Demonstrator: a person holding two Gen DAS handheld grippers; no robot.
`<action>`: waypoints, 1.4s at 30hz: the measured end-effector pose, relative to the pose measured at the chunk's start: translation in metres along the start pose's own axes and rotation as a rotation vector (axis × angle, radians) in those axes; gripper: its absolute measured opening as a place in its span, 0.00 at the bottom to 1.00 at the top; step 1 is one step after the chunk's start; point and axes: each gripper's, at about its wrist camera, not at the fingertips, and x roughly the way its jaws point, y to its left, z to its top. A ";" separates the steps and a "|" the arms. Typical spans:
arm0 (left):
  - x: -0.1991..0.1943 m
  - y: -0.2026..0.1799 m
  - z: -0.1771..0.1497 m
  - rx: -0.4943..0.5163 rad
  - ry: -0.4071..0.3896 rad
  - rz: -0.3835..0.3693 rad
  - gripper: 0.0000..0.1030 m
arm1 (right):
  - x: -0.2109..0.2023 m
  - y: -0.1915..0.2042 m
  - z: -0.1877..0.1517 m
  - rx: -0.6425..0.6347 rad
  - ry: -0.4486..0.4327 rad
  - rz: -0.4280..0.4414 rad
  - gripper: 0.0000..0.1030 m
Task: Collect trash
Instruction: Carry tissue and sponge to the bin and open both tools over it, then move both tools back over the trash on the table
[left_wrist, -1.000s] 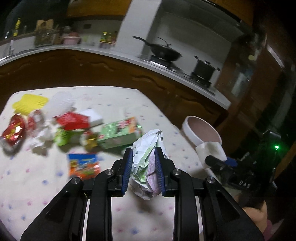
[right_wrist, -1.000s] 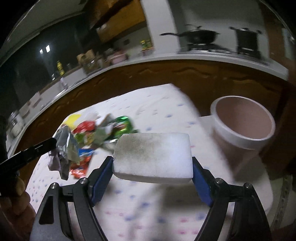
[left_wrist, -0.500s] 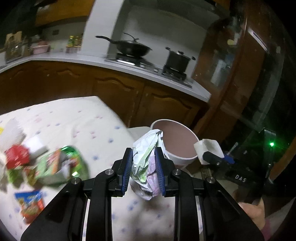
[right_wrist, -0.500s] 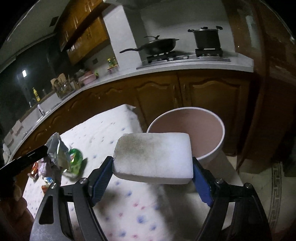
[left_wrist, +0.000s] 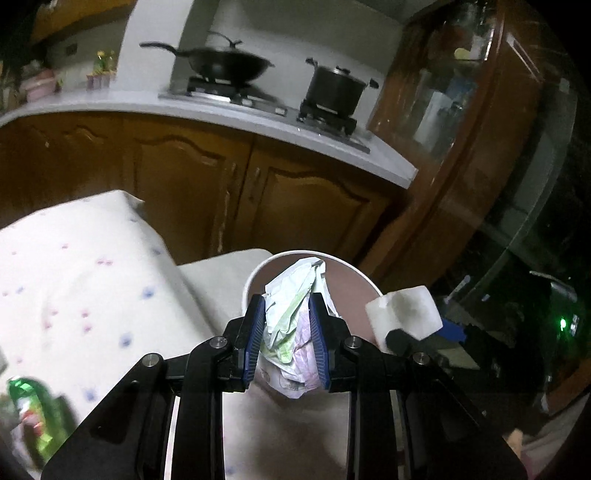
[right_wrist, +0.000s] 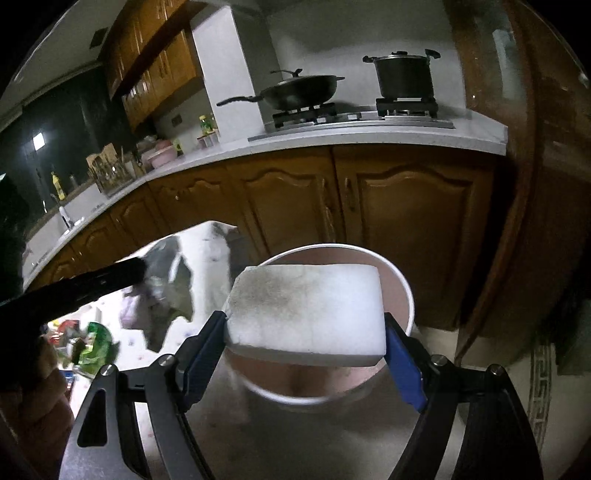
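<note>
In a dim kitchen, the left gripper (left_wrist: 287, 341) clamps a crumpled wrapper (left_wrist: 295, 325) and the right gripper (right_wrist: 306, 334) clamps a white sponge (right_wrist: 306, 314), both above the bin (right_wrist: 400, 291).

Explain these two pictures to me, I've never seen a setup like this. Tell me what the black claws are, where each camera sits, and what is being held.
No robot here: a person holds a two-finger claw in each hand, and a fisheye camera on each claw looks forward along its fingers. In the left-hand view, the left gripper is clamped on a crumpled wrapper. In the right-hand view, the right gripper grips a white sponge block. Both hang over a round white bin with a pinkish inside, which stands beside a table with a dotted white cloth. More wrappers lie blurred at that table's edge, one of them green. Behind are kitchen cabinets and a stove with a wok and pot.
</note>
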 end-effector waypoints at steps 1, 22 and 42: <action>0.010 -0.002 0.003 0.004 0.008 0.005 0.23 | 0.004 -0.002 0.001 -0.007 0.002 -0.003 0.81; 0.050 0.006 0.000 -0.039 0.074 0.000 0.49 | 0.021 -0.036 -0.003 0.078 0.053 0.003 0.82; -0.143 0.096 -0.078 -0.185 -0.118 0.193 0.59 | -0.027 0.057 -0.021 0.080 -0.024 0.174 0.92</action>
